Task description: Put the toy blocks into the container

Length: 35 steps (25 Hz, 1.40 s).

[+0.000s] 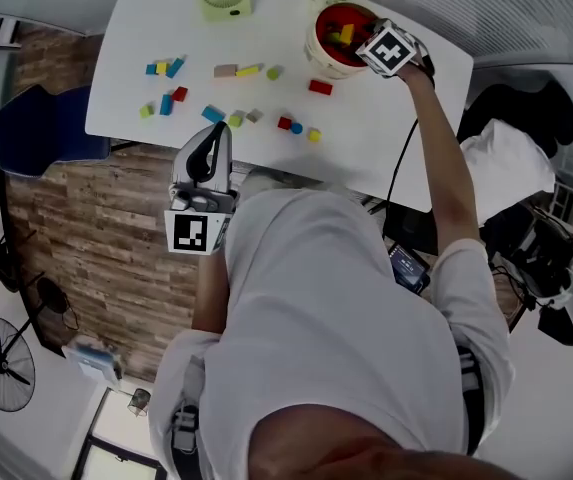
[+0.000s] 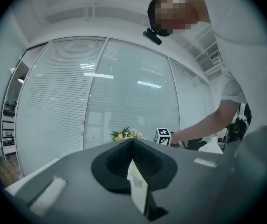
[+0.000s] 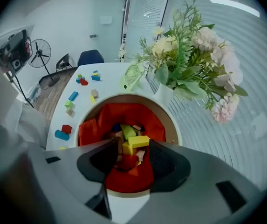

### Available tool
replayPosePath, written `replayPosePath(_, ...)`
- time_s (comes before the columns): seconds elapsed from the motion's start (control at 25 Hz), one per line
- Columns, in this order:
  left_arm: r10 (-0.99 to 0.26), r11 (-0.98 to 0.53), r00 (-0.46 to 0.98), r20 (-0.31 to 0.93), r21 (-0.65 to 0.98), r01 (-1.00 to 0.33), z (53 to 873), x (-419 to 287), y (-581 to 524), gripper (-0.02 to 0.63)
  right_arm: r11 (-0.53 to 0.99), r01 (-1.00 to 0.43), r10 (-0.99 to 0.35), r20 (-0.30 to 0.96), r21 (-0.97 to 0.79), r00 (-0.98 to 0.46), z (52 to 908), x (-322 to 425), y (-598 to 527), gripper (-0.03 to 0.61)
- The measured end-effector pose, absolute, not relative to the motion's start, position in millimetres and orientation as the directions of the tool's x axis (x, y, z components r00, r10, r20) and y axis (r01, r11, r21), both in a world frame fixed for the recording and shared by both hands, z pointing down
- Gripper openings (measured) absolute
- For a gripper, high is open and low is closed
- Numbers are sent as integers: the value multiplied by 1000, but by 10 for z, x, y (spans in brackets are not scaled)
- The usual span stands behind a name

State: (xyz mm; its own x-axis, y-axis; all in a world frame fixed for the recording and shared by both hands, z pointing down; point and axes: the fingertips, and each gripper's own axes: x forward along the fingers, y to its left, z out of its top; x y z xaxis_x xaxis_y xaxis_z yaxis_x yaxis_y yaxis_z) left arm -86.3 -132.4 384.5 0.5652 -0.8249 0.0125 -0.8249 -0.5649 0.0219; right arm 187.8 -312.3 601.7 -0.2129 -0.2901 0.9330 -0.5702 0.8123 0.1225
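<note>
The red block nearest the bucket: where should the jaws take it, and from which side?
Come from above and close across the middle of the red block, on its two long sides. It lies flat and oblong, so that narrow width probably fits best.

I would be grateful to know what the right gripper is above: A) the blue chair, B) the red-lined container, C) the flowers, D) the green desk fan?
B: the right gripper hangs, jaws apart, over the container with toy blocks inside.
</note>
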Motion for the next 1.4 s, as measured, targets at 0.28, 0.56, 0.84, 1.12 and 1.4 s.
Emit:
replayPosePath(0.28, -807, -591, 591, -4, 15, -806, 3812, -664, -1321, -6, 693, -713, -550, 716, 103, -431, 5398, 1896, -3067, 90)
replayPosePath(0.56, -765, -644, 644, -16, -3, -765, 3729, -368, -1343, -6, 506, -854, -773, 376, -122, -511, 4907, 2044, -2454, 2)
replayPosePath(0.84, -739, -673, 673, -6, -20, -739, 3686, -146, -1313, -6, 531, -839, -741, 416, -119, -528, 5392, 1903, -1854, 2)
replayPosePath(1.12, -774, -633, 632, 26, -17, -774, 3740, -249, -1187, -6, 690, -723, -552, 629, -24, -547, 6133, 1622, -1839, 26)
replayPosePath(1.4, -850, -526, 525, 52, -15, -850, 3799, -599, -1022, -6, 844, -536, -311, 814, -1, -491, 6834, 1243, -1915, 101)
